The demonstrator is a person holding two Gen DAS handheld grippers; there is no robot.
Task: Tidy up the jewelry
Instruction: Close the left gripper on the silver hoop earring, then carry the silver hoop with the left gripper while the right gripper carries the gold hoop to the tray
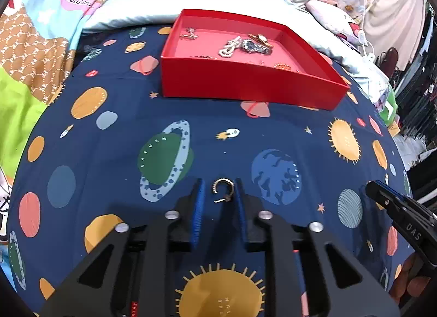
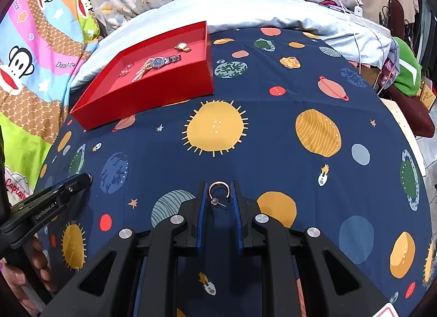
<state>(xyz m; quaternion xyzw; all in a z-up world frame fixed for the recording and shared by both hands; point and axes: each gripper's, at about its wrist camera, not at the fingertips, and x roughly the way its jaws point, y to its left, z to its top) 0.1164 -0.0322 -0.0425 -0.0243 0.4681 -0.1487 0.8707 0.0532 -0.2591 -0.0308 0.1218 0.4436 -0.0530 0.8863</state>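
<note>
A red box (image 1: 245, 84) stands on a navy space-print bedsheet; it also shows in the right wrist view (image 2: 153, 95). In it lie a silver watch (image 1: 255, 46), a gold watch (image 1: 259, 38), a pearl bracelet (image 1: 229, 47) and small pieces. My left gripper (image 1: 220, 188) has a gold hoop earring (image 1: 222, 190) between its blue pads; the right pad touches it, the left pad stands slightly off. My right gripper (image 2: 218, 191) has a rose-gold hoop earring (image 2: 218, 192) between its pads, which touch both sides of the hoop.
The bedsheet (image 2: 273, 139) covers the bed. A pale blue duvet (image 2: 259, 8) and cartoon-print bedding (image 2: 35, 57) lie behind and left. Each gripper shows in the other's view: the right one (image 1: 404, 213) and the left one (image 2: 49, 199). Furniture stands at the right edge.
</note>
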